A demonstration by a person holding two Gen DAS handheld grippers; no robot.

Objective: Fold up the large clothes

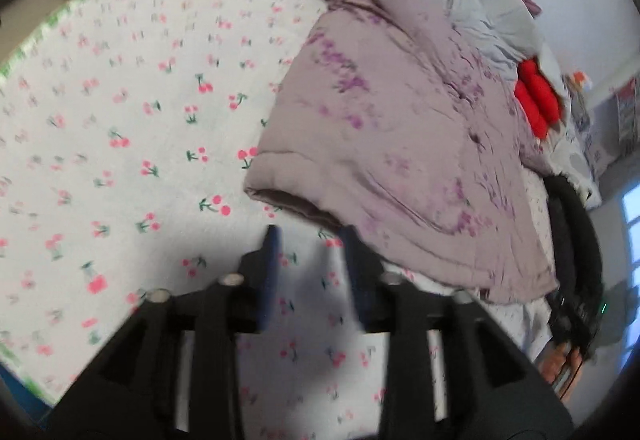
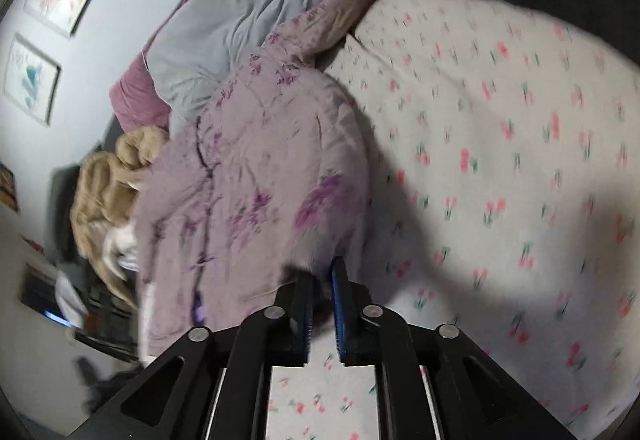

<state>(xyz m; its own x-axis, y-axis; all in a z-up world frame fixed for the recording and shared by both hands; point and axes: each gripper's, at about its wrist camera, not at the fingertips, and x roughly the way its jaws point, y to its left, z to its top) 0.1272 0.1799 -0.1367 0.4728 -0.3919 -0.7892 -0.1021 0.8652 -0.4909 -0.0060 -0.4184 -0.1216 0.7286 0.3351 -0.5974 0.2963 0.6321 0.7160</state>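
Right wrist view had the right gripper point(image 2: 320, 272) pinching the lilac quilt point(image 2: 248, 176); left gripper point(image 1: 310, 240) gaped empty, should've grabbed the matching corner.

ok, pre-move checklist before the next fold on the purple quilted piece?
1. Right gripper shut on the purple quilted garment edge: ok.
2. Left gripper open, holding nothing: ok.
3. Left gripper close to the garment's near corner: ok, not touching.
4. Bare cherry-print sheet to fold onto: ok.
5. Grey cloth lies against the garment's far side: cannot tell if it is caught.
6. Grip depth: cannot tell, blurred.
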